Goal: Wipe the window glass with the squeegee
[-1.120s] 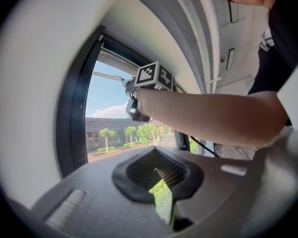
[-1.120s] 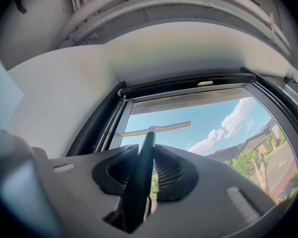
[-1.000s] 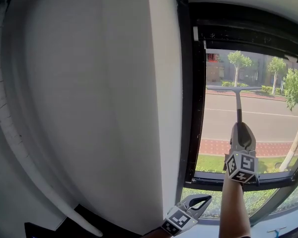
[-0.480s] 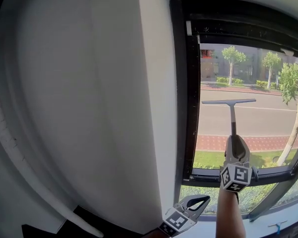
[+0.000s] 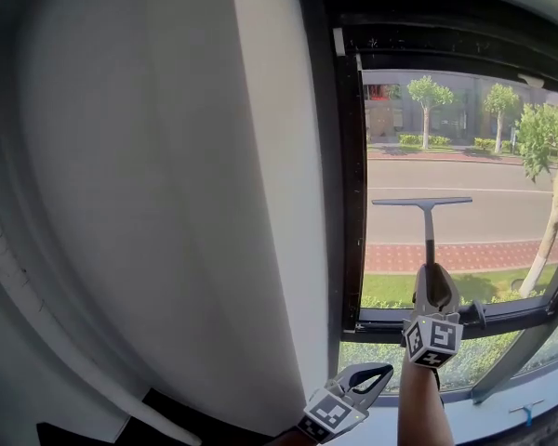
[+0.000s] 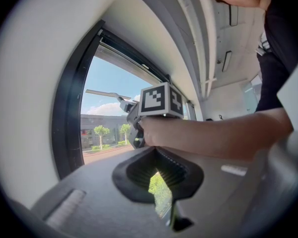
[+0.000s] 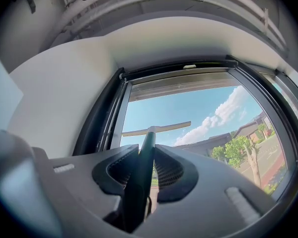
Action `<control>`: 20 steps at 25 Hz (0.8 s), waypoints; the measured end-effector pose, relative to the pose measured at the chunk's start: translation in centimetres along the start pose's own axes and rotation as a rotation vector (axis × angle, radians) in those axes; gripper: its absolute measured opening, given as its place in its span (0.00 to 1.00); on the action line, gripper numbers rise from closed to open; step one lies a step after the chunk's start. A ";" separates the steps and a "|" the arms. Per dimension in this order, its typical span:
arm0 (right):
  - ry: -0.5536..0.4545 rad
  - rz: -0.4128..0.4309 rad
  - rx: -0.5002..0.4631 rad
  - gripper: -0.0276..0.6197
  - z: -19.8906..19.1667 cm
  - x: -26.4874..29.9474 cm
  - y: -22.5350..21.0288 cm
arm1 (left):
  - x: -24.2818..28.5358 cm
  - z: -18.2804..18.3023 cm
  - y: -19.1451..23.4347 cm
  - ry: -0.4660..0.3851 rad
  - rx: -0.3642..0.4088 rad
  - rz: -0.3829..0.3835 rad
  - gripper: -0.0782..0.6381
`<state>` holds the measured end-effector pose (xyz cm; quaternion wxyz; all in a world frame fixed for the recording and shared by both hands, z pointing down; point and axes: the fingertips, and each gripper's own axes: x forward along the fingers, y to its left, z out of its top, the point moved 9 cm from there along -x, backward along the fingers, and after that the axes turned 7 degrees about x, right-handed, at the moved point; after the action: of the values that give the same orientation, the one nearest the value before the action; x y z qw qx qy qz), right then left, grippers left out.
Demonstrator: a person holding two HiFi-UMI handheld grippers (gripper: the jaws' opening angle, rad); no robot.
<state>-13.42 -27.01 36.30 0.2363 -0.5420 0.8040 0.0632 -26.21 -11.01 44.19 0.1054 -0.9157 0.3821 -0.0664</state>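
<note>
Squeegee [image 5: 426, 214] lower on the window glass [image 5: 488, 170] than a second ago, handle upright, blade level on top, right gripper [image 5: 434, 282] clamped on the handle, left gripper [image 5: 370, 377] closed, empty, lower down.

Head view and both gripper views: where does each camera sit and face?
Head view: on the head, facing the wall and window glass; left gripper, right gripper and forearm show.
Left gripper view: on the left gripper, looking up at the right gripper and window; own jaws shut, empty.
Right gripper view: looks up along its jaws, shut on the squeegee.
Shared: all show the squeegee.
</note>
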 end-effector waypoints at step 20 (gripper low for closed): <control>0.090 -0.012 0.074 0.20 -4.8 -3.7 0.6 | -0.3 -1.4 -0.4 0.017 -0.017 -0.028 0.11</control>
<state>-14.29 -25.35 42.07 0.2201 -0.5401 0.8123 0.0078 -26.43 -10.78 45.64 0.0932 -0.9212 0.3707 -0.0724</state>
